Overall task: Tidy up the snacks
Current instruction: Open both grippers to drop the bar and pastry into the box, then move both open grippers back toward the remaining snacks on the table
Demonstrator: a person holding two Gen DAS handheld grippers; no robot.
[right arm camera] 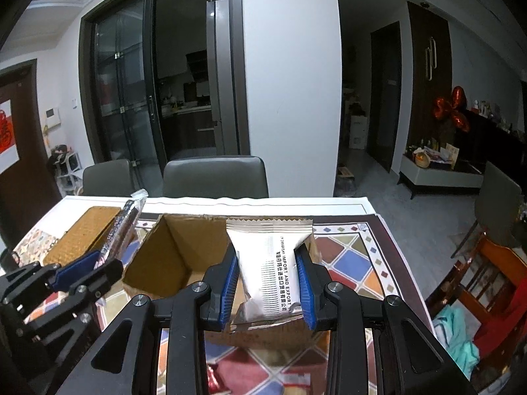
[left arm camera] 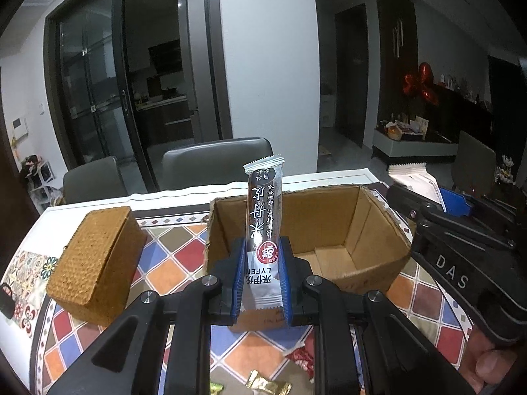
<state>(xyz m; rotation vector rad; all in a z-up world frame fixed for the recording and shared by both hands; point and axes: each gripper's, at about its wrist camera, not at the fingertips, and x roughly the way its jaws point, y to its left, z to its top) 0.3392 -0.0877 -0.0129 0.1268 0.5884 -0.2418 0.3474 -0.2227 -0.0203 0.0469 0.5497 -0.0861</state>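
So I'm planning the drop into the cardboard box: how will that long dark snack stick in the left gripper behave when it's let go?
The long snack stick stands straight above the left gripper without drooping, so it is probably fairly stiff. Its wrapper looks glossy, so likely slippery. Slim and flat, it seems light and should slide into the cardboard box rather than roll.

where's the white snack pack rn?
Right wrist view: white snack pack clamped in the right claw, above the near edge of the open cardboard box.
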